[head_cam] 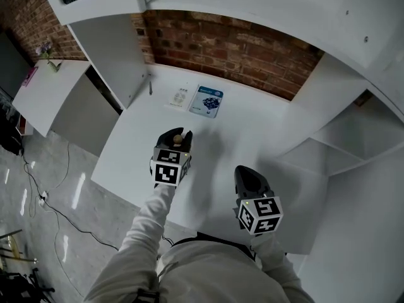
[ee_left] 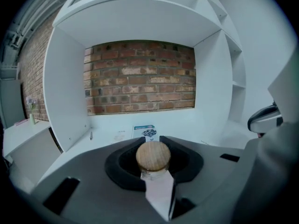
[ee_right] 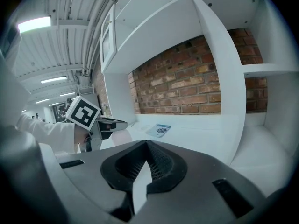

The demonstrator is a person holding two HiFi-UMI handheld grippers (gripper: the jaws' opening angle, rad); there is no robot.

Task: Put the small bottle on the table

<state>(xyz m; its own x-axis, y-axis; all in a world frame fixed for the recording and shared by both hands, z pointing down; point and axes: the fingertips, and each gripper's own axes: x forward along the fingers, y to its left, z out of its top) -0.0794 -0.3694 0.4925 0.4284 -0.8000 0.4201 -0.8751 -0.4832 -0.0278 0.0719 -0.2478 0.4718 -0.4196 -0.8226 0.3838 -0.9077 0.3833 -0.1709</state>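
A small glass bottle with a round cork stopper (ee_left: 153, 156) sits between the jaws of my left gripper (head_cam: 177, 135), which is shut on it. In the head view the cork (head_cam: 178, 139) shows just ahead of the marker cube, above the white table (head_cam: 265, 128); whether the bottle touches the table I cannot tell. My right gripper (head_cam: 249, 173) hovers nearer the table's front edge, right of the left one. Its jaws meet at the tips (ee_right: 147, 146) with nothing between them. The left gripper (ee_right: 105, 125) also shows at the left of the right gripper view.
A blue booklet (head_cam: 207, 100) and a white leaflet (head_cam: 180, 98) lie at the back of the table near the brick wall (head_cam: 240, 46). White shelf compartments (head_cam: 344, 141) stand to the right, a white side panel (head_cam: 117, 55) to the left. A lower side table (head_cam: 38, 87) carries a small plant.
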